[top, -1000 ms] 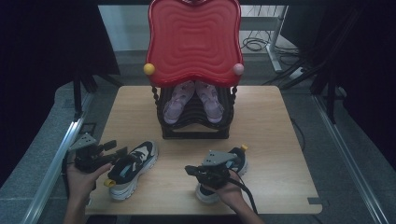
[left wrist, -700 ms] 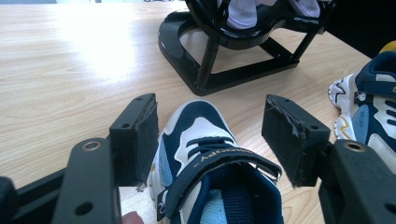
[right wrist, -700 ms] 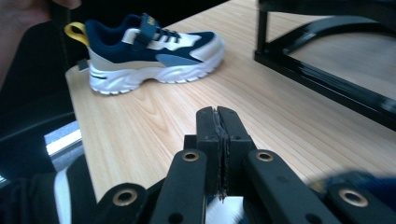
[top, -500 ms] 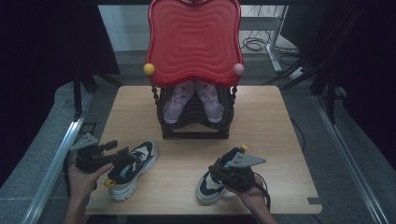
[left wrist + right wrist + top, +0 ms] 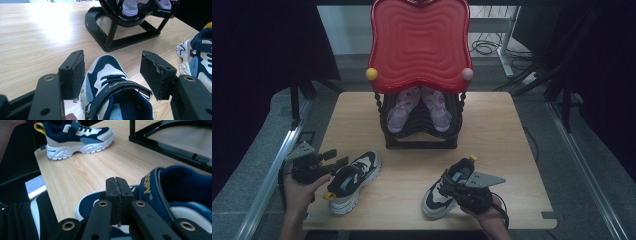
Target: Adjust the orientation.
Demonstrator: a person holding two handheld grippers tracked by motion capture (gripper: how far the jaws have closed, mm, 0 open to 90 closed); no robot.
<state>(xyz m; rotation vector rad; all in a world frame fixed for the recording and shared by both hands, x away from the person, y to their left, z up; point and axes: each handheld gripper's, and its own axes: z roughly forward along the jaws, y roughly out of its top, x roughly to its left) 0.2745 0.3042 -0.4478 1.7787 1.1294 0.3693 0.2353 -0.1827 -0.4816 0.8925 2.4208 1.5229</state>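
Two navy-and-white sneakers with yellow heel tabs lie on the wooden table [image 5: 492, 130]. The left sneaker [image 5: 352, 182] [image 5: 110, 87] [image 5: 77, 136] sits between the jaws of my left gripper [image 5: 337, 158] [image 5: 112, 67]. That gripper is open, its pads standing apart on either side of the shoe's strap. My right gripper [image 5: 453, 183] [image 5: 116, 185] hovers over the right sneaker [image 5: 439, 195] [image 5: 197, 57] [image 5: 175, 192]. Its jaws have just closed the last bit. The pads press together with nothing showing between them.
A black shoe rack [image 5: 419, 142] [image 5: 120, 37] [image 5: 170, 147] stands mid-table under a red wavy tray [image 5: 419, 45]. It holds a pair of lilac shoes [image 5: 402, 107]. Bare wood lies between the two sneakers. The table's front edge is close to both hands.
My right gripper has slid to the right across the right sneaker, from its left side to its right side. The left gripper and both sneakers have stayed put.
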